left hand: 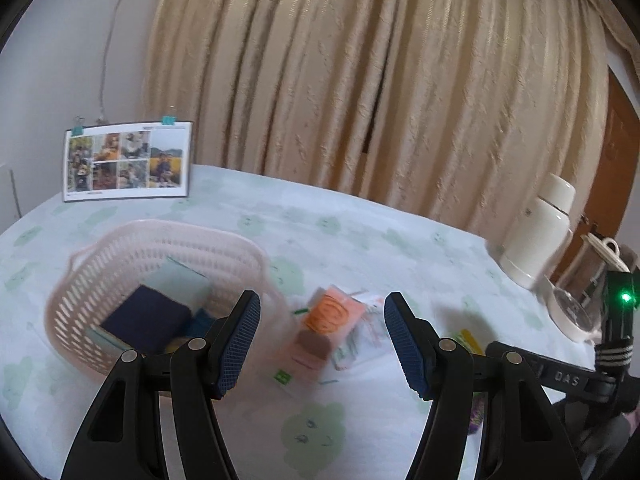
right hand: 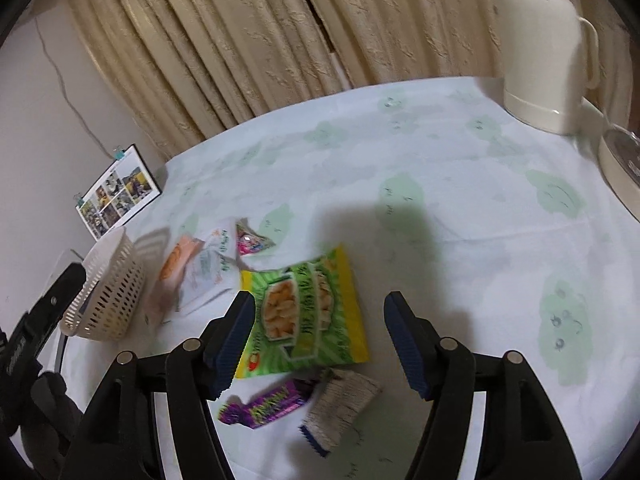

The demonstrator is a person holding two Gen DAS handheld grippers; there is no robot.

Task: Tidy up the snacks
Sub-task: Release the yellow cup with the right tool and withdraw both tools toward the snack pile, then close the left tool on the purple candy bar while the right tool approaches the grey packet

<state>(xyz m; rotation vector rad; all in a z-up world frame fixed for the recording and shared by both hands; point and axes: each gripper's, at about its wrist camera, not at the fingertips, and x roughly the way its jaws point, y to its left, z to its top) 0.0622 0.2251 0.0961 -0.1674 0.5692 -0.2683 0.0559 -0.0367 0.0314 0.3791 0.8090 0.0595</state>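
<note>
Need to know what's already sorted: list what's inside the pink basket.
Inside the pink basket: a dark navy box, a pale green packet, something teal and yellow. The left gripper covers the rest.

Left gripper (left hand: 322,338) held wide apart above a cloth-covered table (left hand: 360,240), pink basket (left hand: 100,280) with boxes at left, orange snack packet (left hand: 330,312) between the fingers, white flask (left hand: 540,228) at right.

A pale pink slatted basket (left hand: 120,280) stands upright on the table, already holding a dark blue box (left hand: 146,316) and other packets. Beside it lie an orange packet (left hand: 328,316), a green-yellow snack bag (right hand: 308,312), a purple wrapper (right hand: 272,402) and a grey packet (right hand: 342,408), all flat.
</note>
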